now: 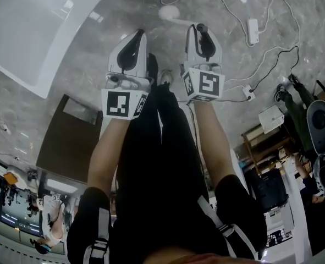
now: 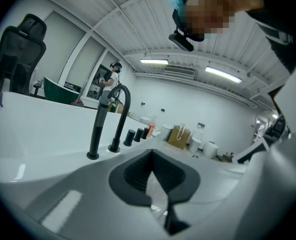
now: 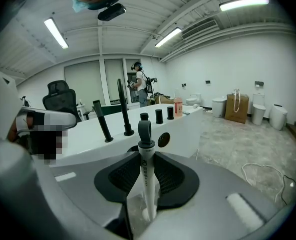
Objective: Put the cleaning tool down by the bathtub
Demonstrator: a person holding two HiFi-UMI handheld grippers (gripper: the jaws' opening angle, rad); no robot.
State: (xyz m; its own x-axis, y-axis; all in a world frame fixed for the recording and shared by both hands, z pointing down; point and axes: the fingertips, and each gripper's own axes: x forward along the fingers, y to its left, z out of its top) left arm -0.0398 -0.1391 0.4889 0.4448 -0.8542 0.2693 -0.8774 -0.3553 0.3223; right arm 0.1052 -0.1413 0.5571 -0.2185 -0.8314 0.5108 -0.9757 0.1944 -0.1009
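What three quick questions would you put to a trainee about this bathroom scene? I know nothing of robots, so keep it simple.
1. True or false: the left tongs hold nothing.
2. Which tongs grip the cleaning tool? A) left B) right C) both
3. Fill in: the black tap stands on the rim of the white ____.

Key
1. True: they are shut and empty.
2. B: the right tongs clamp its white handle.
3. bathtub
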